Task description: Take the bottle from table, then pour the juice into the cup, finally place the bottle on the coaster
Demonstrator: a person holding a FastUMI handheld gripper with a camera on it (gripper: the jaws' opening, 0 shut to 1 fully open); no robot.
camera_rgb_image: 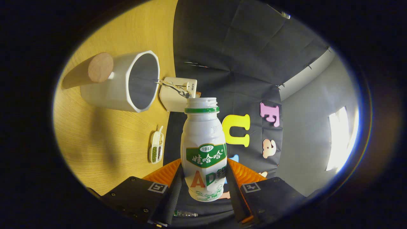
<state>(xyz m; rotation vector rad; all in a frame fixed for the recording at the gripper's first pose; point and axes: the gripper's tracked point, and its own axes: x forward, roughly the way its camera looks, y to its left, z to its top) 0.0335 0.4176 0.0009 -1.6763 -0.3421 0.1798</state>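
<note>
Sideways now, the gripper (pixel 205 186) is clamped on the bottle (pixel 203 149), both fingers pressing its lower body.

Its open mouth sits near the rim of the white cup (pixel 127 82), which rests on the wooden counter (pixel 101 140); a round cork coaster (pixel 100 67) lies just beside the cup. Beyond the bottle's neck sits a white holder with utensils (pixel 178 92), and a small divided dish of seeds (pixel 156 148) lies near the counter's edge. Black cloth and a grey wall (pixel 305 136) stand behind.

Gripper (pixel 203 186) fingers clamp bottle (pixel 203 149). Cup (pixel 127 81) just beyond bottle mouth; white box (pixel 176 93) beside cup; bare table (pixel 105 143) near cup.
</note>
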